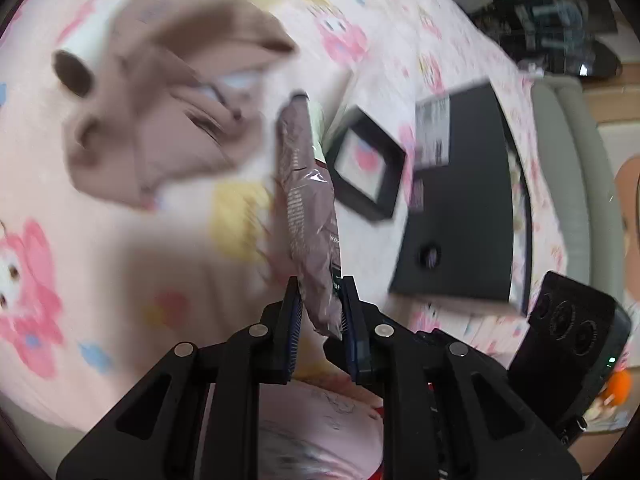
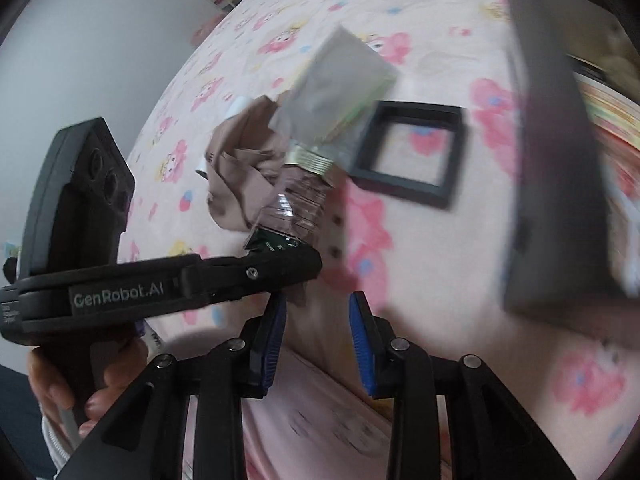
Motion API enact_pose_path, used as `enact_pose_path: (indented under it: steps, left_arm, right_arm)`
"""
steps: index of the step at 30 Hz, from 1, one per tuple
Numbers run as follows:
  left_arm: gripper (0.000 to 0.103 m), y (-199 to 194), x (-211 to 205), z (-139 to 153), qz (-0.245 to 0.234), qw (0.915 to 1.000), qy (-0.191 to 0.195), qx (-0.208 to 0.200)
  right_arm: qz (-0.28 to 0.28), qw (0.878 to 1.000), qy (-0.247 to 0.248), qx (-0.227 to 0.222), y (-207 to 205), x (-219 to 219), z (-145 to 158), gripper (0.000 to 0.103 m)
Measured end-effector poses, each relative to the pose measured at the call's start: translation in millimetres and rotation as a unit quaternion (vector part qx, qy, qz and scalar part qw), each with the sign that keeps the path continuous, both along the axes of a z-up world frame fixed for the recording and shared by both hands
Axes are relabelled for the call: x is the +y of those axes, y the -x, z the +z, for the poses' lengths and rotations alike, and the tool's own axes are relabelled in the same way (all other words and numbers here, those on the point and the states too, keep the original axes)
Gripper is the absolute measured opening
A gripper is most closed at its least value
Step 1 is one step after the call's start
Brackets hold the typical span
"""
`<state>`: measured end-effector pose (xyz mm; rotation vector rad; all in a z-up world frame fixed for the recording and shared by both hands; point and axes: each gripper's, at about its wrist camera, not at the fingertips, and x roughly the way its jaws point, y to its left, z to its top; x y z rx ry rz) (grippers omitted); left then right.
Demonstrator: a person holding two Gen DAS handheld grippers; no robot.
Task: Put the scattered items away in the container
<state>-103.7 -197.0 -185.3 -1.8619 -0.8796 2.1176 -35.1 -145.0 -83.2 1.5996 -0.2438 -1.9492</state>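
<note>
My left gripper (image 1: 318,300) is shut on the end of a long brown plastic packet (image 1: 308,200) and holds it up above the pink bed sheet. The packet also shows in the right wrist view (image 2: 304,196), hanging from the left gripper's fingers (image 2: 280,264). My right gripper (image 2: 318,320) is open and empty, just below and right of the left one. A black container (image 1: 464,208) lies on the bed to the right; it also shows at the right in the right wrist view (image 2: 560,184). A small black square frame (image 1: 366,168) lies beside it.
A crumpled brown cloth (image 1: 168,112) with a white tube (image 1: 92,40) under it lies at the left on the bed. The frame (image 2: 412,152) and cloth (image 2: 244,176) also show in the right wrist view. A grey bed edge (image 1: 576,184) runs along the right.
</note>
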Motion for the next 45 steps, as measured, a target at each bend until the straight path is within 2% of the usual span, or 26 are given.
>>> enact_pose_path:
  steps: [2,5,8,11,13,14,17,18,20,22,23,24,27,30,33,36,37,39,41,43,45]
  left_arm:
    - [0.018,0,13,-3,-0.009,0.9999,0.005,-0.010]
    - [0.019,2,19,-4,-0.018,0.9995,-0.008,-0.024]
    - [0.034,2,10,4,-0.013,0.9998,0.004,-0.012]
    - [0.036,4,-9,11,0.009,0.9992,0.039,-0.004]
    - [0.036,10,-18,10,0.021,0.9987,0.046,-0.005]
    - [0.036,14,-21,7,0.027,0.9983,0.051,-0.009]
    - [0.038,26,-23,-7,0.030,0.9973,0.057,-0.037]
    - [0.042,29,-24,-10,0.029,0.9973,0.052,-0.044]
    - [0.052,35,-21,-17,0.022,0.9978,0.030,-0.055]
    - [0.051,38,-17,-21,0.010,0.9977,0.019,-0.064]
    - [0.038,37,-13,-21,0.006,0.9973,0.036,-0.064]
    - [0.036,35,-10,-19,0.004,0.9971,0.049,-0.057]
    - [0.036,23,-9,-13,0.020,0.9980,0.032,-0.051]
    - [0.036,5,-3,-13,0.037,0.9974,0.009,-0.061]
    - [0.036,-8,13,-2,0.024,0.9984,0.030,-0.042]
    - [0.034,-12,27,3,-0.009,0.9988,0.001,-0.049]
    - [0.036,-12,28,7,-0.016,0.9989,0.011,-0.043]
    - [0.038,-10,21,21,-0.018,0.9973,0.069,-0.017]
    - [0.040,-5,6,33,-0.007,0.9922,0.125,0.008]
    - [0.042,2,-5,39,-0.011,0.9899,0.137,0.034]
    - [0.042,10,-14,36,-0.018,0.9918,0.121,0.039]
  right_arm:
    - [-0.011,1.000,-0.010,-0.006,-4,19,-1,0.029]
    - [-0.028,0.999,-0.016,-0.022,-7,29,-10,0.029]
    - [-0.037,0.999,-0.011,-0.030,-6,43,-13,0.029]
    - [-0.049,0.997,0.030,-0.042,-4,51,-15,0.029]
    - [-0.054,0.994,0.076,-0.052,-1,52,-17,0.029]
    - [-0.057,0.994,0.079,-0.050,-1,50,-17,0.029]
    - [-0.053,0.996,0.062,-0.046,0,43,-18,0.034]
    - [-0.049,0.996,0.052,-0.044,-1,40,-19,0.041]
    - [-0.045,0.998,0.032,-0.038,-3,35,-21,0.045]
    - [-0.049,0.998,0.007,-0.030,-5,30,-23,0.045]
    - [-0.054,0.998,0.003,-0.029,-7,29,-24,0.045]
    - [-0.064,0.997,0.008,-0.032,-9,29,-25,0.045]
    - [-0.088,0.993,0.038,-0.065,-16,33,-34,0.045]
    - [-0.106,0.991,0.029,-0.072,-21,43,-45,0.044]
    - [-0.129,0.988,0.042,-0.073,-23,64,-46,0.038]
    - [-0.135,0.989,0.032,-0.058,-26,81,-42,0.034]
    - [-0.137,0.989,0.022,-0.057,-28,85,-42,0.034]
    - [-0.136,0.987,0.037,-0.073,-30,93,-46,0.034]
    - [-0.131,0.985,0.055,-0.093,-27,97,-51,0.034]
    - [-0.126,0.986,0.052,-0.092,-25,98,-54,0.034]
    - [-0.119,0.987,0.049,-0.100,-24,93,-57,0.034]
